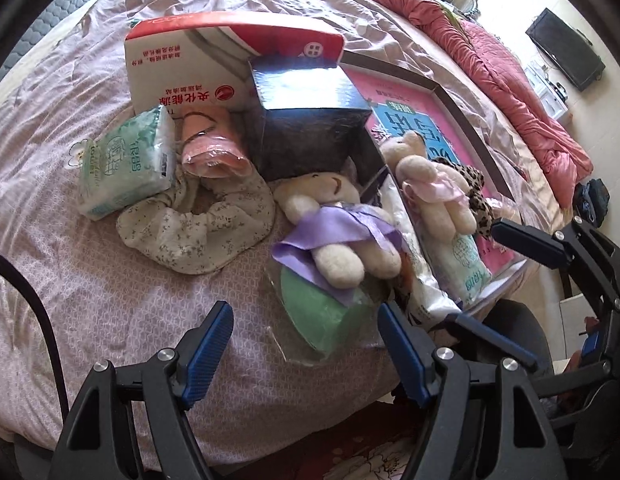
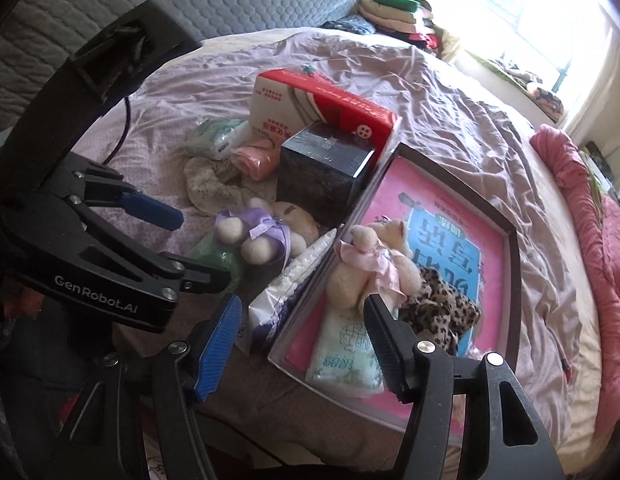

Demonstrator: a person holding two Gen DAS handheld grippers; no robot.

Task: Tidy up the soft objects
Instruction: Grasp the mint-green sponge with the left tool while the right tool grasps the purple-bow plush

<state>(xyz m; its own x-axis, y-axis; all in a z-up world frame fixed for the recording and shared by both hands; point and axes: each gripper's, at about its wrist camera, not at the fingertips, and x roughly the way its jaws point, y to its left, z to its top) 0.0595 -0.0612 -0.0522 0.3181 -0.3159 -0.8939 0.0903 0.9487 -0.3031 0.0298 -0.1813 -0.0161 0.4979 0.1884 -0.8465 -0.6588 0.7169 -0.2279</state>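
Note:
A shallow box (image 1: 449, 98) (image 2: 509, 248) with a pink printed bottom lies on the bed. In it are a plush bear in a pink dress (image 1: 423, 184) (image 2: 369, 264), a leopard-print scrunchie (image 1: 475, 196) (image 2: 441, 312) and a tissue pack (image 1: 467, 268) (image 2: 341, 360). Left of the box lie a bear in a purple dress (image 1: 337, 224) (image 2: 254, 236) on a green bagged item (image 1: 313, 312), a floral scrunchie (image 1: 198, 220) (image 2: 210, 188), a pink bagged cloth (image 1: 212, 148) and a green tissue pack (image 1: 122, 164). My left gripper (image 1: 306, 340) (image 2: 178, 248) is open, just short of the green item. My right gripper (image 2: 302, 344) (image 1: 481, 276) is open over the box's near end.
A red-and-white carton (image 1: 214, 60) (image 2: 310, 104) and a dark blue box (image 1: 310, 120) (image 2: 325, 172) stand behind the soft things. A white plastic bag (image 2: 286, 292) lies beside the shallow box. A pink quilt (image 1: 501, 76) is bunched at the bed's right. The bed edge is close below.

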